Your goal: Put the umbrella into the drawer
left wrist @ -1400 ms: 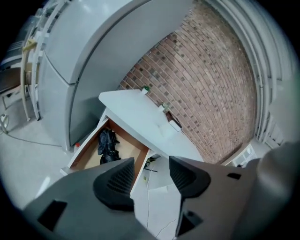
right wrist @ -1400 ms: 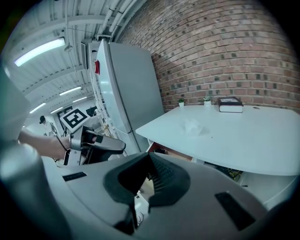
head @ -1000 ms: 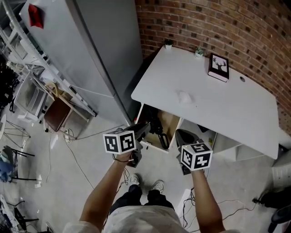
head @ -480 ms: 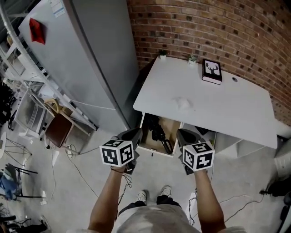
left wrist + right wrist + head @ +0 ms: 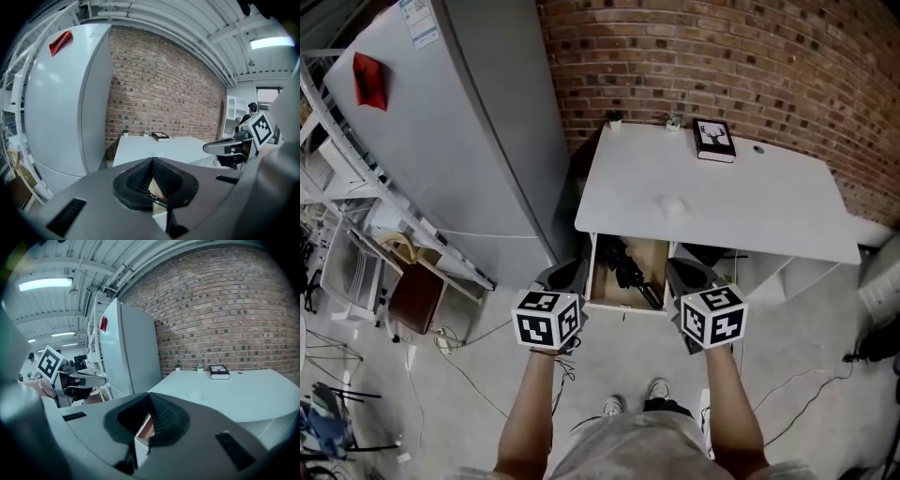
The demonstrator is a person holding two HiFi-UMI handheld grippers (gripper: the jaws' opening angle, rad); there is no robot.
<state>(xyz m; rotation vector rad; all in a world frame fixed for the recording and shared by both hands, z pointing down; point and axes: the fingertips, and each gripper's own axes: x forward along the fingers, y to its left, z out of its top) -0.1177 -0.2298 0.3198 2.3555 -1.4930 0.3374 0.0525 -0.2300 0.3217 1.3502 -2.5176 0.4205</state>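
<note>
The grey refrigerator (image 5: 459, 141) fills the upper left of the head view, and the white table (image 5: 750, 206) spreads across the upper right. At centre, the drawer (image 5: 619, 307) stands pulled out from under the table's near edge. The folded black umbrella (image 5: 625, 269) lies slantwise inside it, its lower end close to the front right corner. So the stowing looks done, and the step in hand is probably shutting the drawer.

The left gripper (image 5: 568, 274) hangs just left of the drawer front and the right gripper (image 5: 684, 274) just right of it, neither touching it. The left fingers (image 5: 136, 178) have just been closing and are clenched on nothing. The right fingers (image 5: 166, 420) are likewise pressed together and empty.

To do it well, set both clenched tips against the front panel and push evenly, so the drawer does not skew. First check that the umbrella's lower end sits below the rim.
</note>
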